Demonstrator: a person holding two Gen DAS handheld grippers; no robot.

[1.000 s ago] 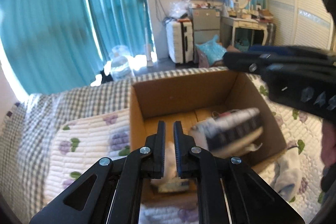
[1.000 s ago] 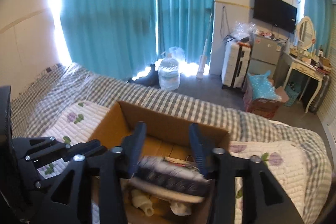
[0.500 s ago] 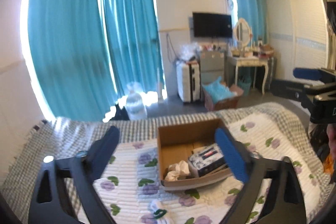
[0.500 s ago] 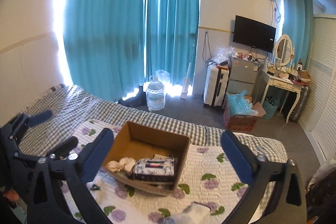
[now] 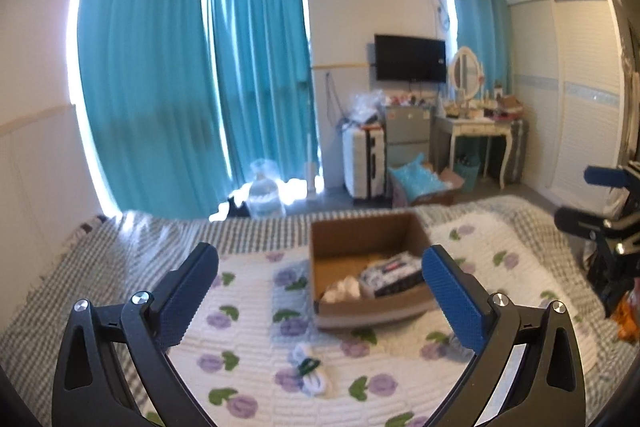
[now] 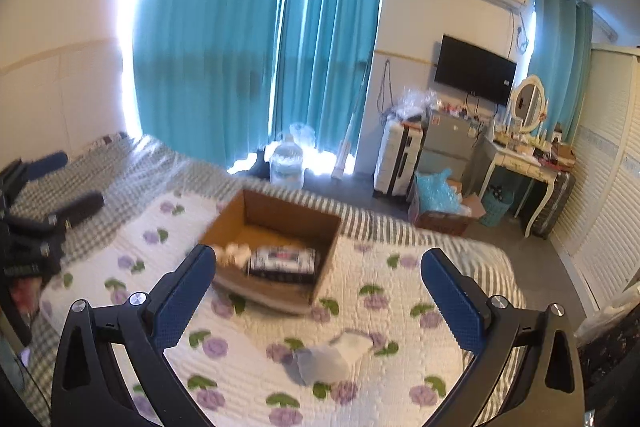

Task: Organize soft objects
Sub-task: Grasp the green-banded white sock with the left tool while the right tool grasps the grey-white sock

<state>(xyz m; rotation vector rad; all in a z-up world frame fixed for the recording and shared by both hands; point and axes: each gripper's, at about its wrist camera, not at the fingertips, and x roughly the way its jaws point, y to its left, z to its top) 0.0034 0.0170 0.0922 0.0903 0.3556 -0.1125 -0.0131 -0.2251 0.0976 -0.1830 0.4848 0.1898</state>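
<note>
Cardboard brown and open-topped, the box (image 5: 368,247) sat on the floral quilted bed (image 5: 248,347) ahead of both tools, a white bundle and a dark patterned pack inside. The left tool (image 5: 320,307) and the right tool (image 6: 318,301) gaped wide, empty. A limp white-and-green sock (image 5: 308,367) below the left tool and a pale crumpled cloth (image 6: 332,355) below the right risked slipping from a shallow pinch.

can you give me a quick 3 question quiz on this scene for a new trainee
1. True or false: both grippers are open and hold nothing.
2. Which lies outside the cardboard box? A) dark patterned pack B) white sock C) cream cloth bundle
3. Fill in: the box rests on a floral ____.

Key
1. True: left gripper, right gripper.
2. B
3. quilt
</note>
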